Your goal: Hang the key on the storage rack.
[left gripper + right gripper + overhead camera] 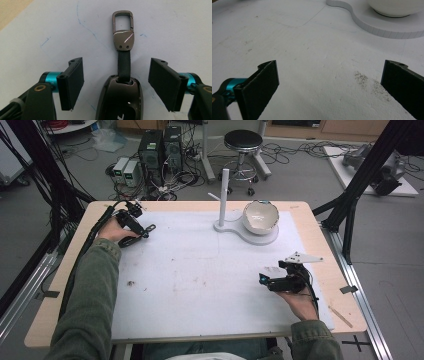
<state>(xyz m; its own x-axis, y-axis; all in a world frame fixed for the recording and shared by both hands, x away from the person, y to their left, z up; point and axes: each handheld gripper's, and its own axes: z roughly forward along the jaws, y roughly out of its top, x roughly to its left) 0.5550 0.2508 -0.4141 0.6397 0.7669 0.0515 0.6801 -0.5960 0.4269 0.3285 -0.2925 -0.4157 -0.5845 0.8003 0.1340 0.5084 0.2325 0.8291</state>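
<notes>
A glossy dark key fob lies on the white mat, its black strap running to a metal clip. My left gripper is open, one jaw on each side of the fob and strap, neither touching. In the high view the left gripper is at the mat's far left corner. My right gripper rests low at the right of the mat. It stands open over bare mat with nothing between its jaws.
A white stand has an upright post and a flat base at the back middle. A white bowl sits on that base. The mat covers most of the wooden table. Dark specks mark the mat.
</notes>
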